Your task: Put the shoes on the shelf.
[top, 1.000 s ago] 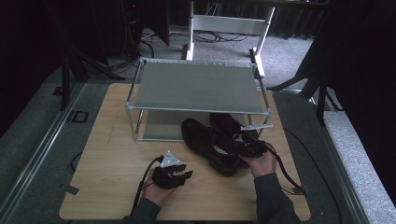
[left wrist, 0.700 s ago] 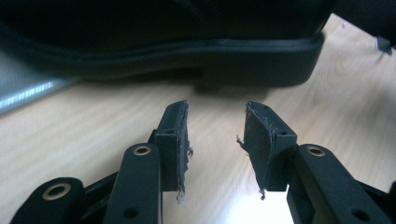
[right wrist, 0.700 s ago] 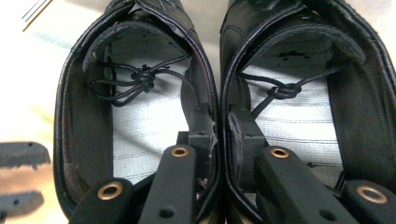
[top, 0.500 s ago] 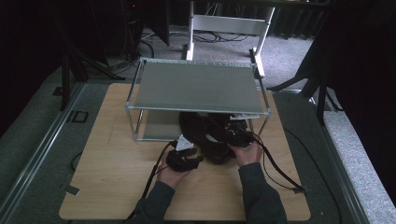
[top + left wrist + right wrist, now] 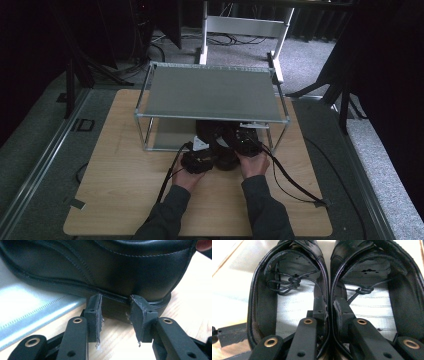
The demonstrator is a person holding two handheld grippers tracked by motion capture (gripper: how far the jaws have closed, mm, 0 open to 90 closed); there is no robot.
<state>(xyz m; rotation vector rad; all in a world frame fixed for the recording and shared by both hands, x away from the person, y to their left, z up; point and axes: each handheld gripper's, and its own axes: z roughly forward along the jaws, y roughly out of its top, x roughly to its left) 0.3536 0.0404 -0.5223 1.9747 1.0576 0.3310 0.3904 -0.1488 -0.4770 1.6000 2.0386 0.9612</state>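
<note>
Wooden table (image 5: 125, 190) bears a metal rack (image 5: 210, 95); black shoes (image 5: 225, 142) beneath.

Pair of shoes (image 5: 225, 145) side by side under shelf rack (image 5: 210, 92) on table (image 5: 125, 190).

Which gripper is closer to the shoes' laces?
Right. The right gripper pinches the shoes' touching inner walls, right below the laces. The left gripper sits outside, at one shoe's heel.

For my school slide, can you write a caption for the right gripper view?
Right gripper pinching the touching inner walls of two black shoes, laces tucked inside.
</note>
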